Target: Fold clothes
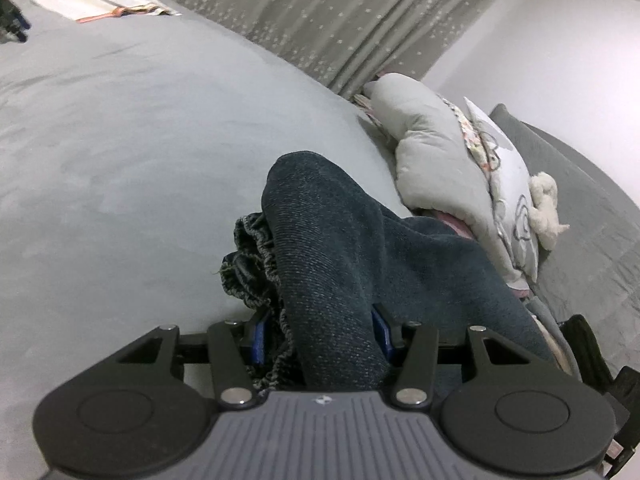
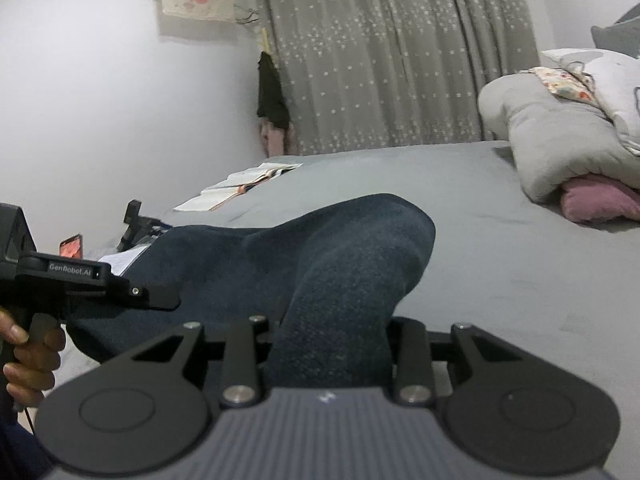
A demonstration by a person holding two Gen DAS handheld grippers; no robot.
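Note:
A dark blue knit garment (image 1: 340, 248) with a gathered elastic waistband (image 1: 248, 256) is lifted off the grey bed (image 1: 120, 140). My left gripper (image 1: 320, 336) is shut on a bunched part of it, with the cloth squeezed between the blue pads (image 1: 258, 340). In the right wrist view the same garment (image 2: 340, 248) drapes up over my right gripper (image 2: 332, 344), which is shut on a thick fold; its fingertips are hidden under the cloth. The left gripper (image 2: 120, 292) also shows at the left of that view, held by a hand (image 2: 28, 344), with the garment stretched between the two grippers.
An open book (image 2: 244, 184) lies at the far side of the bed (image 2: 500, 280). A rolled grey duvet (image 2: 560, 140) and pillows with a pink cloth (image 2: 600, 200) sit at the right. A white plush toy (image 1: 544, 208), a phone (image 2: 71, 246) and a grey curtain (image 2: 380, 60) are nearby.

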